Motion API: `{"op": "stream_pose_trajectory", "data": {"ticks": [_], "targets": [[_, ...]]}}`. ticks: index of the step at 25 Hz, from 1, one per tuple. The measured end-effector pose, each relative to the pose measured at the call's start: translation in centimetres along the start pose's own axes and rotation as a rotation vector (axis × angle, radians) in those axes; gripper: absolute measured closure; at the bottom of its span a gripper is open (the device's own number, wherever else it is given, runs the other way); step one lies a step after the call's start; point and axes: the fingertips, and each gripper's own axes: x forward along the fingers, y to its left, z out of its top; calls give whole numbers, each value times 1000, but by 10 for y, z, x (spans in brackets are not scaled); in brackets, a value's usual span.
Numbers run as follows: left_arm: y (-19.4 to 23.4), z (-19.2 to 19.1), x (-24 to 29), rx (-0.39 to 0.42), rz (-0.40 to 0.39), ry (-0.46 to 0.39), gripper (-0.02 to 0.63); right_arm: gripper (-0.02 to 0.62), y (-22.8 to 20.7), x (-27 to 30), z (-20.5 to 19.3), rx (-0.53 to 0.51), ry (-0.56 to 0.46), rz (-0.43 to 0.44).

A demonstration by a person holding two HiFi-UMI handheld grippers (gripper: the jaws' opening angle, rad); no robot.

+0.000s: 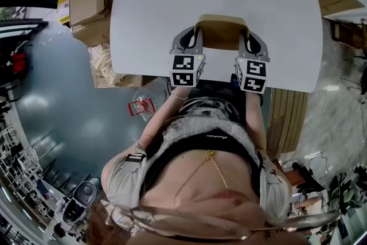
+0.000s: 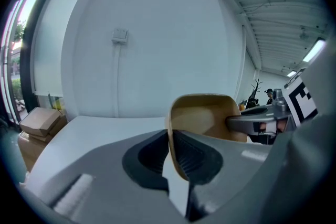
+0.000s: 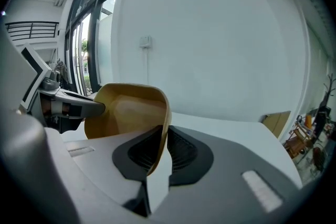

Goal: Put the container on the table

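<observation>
A tan, rounded-square container [image 1: 221, 32] is held over the near part of the white table [image 1: 149, 14], between both grippers. My left gripper [image 1: 192, 37] is shut on its left wall, and the thin rim [image 2: 170, 136] runs between the dark ribbed pads. My right gripper [image 1: 249, 39] is shut on the right wall [image 3: 164, 128] in the same way. In each gripper view the container [image 2: 207, 115] shows its hollow inside [image 3: 131, 113], with the other gripper's finger clamped on the far wall. I cannot tell whether its base touches the tabletop.
Cardboard boxes [image 1: 90, 11] and a bag stand on the floor left of the table. A wooden pallet [image 1: 288, 120] lies at the right near the table edge. A clear bottle with a red label [image 1: 141, 105] sits on the floor by the person's legs.
</observation>
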Motion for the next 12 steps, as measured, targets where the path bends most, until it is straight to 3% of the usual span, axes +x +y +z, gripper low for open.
{"op": "stream_pose_trajectory", "data": {"ticks": [12], "targets": [[7,-58,23,-9,3,144,588,537,5,30,-61,6,154,13]]}}
